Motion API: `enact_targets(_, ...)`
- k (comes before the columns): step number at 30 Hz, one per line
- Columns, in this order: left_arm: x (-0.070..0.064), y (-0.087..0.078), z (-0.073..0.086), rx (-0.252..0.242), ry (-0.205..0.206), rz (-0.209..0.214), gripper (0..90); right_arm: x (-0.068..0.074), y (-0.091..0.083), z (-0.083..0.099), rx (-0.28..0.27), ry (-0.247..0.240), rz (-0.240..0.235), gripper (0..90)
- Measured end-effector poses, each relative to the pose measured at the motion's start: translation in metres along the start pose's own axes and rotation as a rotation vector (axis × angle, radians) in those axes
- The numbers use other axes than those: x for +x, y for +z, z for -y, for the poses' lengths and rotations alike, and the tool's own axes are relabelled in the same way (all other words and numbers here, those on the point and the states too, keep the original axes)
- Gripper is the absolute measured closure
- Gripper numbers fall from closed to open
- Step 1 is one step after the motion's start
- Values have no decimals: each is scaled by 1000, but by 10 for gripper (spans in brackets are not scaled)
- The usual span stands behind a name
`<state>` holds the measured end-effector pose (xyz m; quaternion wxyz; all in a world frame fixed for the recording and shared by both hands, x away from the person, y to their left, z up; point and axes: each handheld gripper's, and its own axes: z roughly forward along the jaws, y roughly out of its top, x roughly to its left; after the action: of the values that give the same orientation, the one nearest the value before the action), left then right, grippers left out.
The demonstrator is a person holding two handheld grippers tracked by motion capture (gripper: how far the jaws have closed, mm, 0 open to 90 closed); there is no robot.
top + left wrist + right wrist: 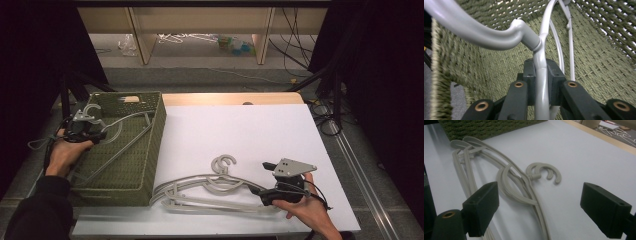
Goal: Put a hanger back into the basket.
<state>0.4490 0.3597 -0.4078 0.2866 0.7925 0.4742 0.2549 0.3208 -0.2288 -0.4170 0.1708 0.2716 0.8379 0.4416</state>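
hangers sorted between basket and counter

hangers are seen in two places. one grey hanger (541,82) is clamped by its neck, just below the hook, between the closed jaws of the left tool (95,134), and is held inside the green woven basket (150,150), slanting down toward the basket floor; the grip at the neck probably lets the long arms be steered past the rim. whether it is being put in or taken out cannot be told. a small pile of beige hangers (519,187) lies flat on the white counter (250,130) just beside the basket's right wall, hooks pointing away from the person, apparently within easy reach of the other hand.

the right tool (280,192) is held low at the pile's right end, its jaws spread wide with nothing between them, aimed along the hangers. the left hand (65,152) is raised over the basket's left edge, and the right hand (310,210) is kept near the counter's front edge.
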Motion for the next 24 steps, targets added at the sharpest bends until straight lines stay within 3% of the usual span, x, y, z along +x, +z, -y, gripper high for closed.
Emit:
enact_targets(4, 2, 0, 3, 9, -24, -8, 783, 0, 1, 1, 3, 1, -3, 162)
enact_targets(7, 2, -2, 3, 5, -42, -33, 707, 0, 1, 1, 3, 1, -3, 162)
enact_targets(9, 1, -5, 3, 0, -77, -53, 677, 0, 1, 1, -1, -1, 1, 163)
enact_targets(11, 2, -8, 3, 1, -65, -70, 652, 0, 1, 1, 2, -1, -3, 163)
enact_targets(18, -1, -28, 0, -61, -85, -70, 586, 0, 2, 1, 3, 2, 0, 163)
enact_targets(21, -13, -44, -3, -135, -110, -44, 516, 0, 2, 1, 4, 2, 2, 163)
enact_targets(22, -13, -44, -3, -135, -110, -44, 496, 0, 2, 1, 4, 2, 2, 163)
enact_targets(24, -22, -53, -4, -188, -148, -33, 456, 0, 2, 1, 2, 0, 0, 163)
